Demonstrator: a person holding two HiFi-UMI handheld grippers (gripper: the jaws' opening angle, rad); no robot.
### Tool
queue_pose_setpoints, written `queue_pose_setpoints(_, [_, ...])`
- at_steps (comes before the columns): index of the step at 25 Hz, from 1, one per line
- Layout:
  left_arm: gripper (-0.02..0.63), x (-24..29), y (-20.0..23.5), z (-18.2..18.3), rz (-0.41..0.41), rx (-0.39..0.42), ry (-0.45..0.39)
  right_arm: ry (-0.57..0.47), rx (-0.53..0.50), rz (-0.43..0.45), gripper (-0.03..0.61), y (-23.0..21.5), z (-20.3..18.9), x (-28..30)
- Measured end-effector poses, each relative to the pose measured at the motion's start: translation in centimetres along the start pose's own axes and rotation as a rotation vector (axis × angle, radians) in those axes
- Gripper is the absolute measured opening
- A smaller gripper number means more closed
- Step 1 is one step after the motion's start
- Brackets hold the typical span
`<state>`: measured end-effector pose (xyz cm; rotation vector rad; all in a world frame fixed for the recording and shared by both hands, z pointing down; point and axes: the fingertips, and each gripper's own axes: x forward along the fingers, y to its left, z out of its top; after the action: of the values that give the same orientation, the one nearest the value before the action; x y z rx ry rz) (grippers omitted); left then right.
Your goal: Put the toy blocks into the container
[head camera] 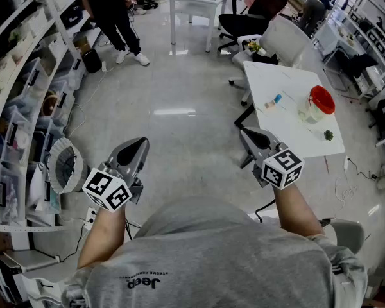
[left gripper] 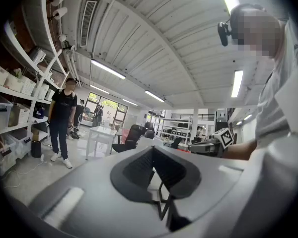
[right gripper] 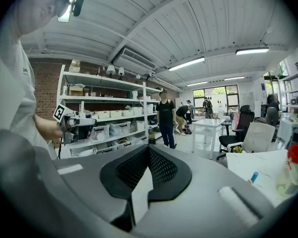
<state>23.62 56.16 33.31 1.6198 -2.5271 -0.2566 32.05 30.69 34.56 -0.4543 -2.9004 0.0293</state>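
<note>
though neither holds anything, the left claw (head camera: 138, 147) and right claw (head camera: 249, 135) are closed; right of the right claw, a red-lidded container (head camera: 316, 106) stands on the surface (head camera: 277, 76).

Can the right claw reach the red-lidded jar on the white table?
Probably: the right claw hangs at the edge of the white table, with mostly bare tabletop between it and the red-lidded jar. Its jaws are shut.
</note>
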Motion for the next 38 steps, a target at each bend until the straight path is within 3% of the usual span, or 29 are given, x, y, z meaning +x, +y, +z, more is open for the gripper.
queue_pose_setpoints(24, [0.058, 3.2, -5.6, -0.6, 0.006, 0.021, -0.019, -0.052, -0.023, 0.044, 0.005, -3.7, 0.1, -4.0])
queue_pose_setpoints(25, [0.058, 3.4, -5.9, -0.5, 0.009, 0.024, -0.017, -0.059, -0.014, 0.069, 0.023, -3.8, 0.2, -4.2])
queue_pose_setpoints(27, [0.058, 3.9, -6.5, -0.5, 0.015, 0.031, -0.016, -0.076, -0.005, 0.114, 0.219, -3.8, 0.5, -4.6])
queue_pose_setpoints(29, [0.058, 4.4, -7.1, -0.4, 0.018, 0.038, -0.016, -0.090, -0.015, 0.125, 0.286, -4.3, 0.8, -5.0])
queue_pose_setpoints(38, [0.058, 6.9, -8.8, -0.7, 0.022, 0.034, -0.010, -0.106, -0.031, 0.122, 0.324, -7.6, 1.1, -5.8])
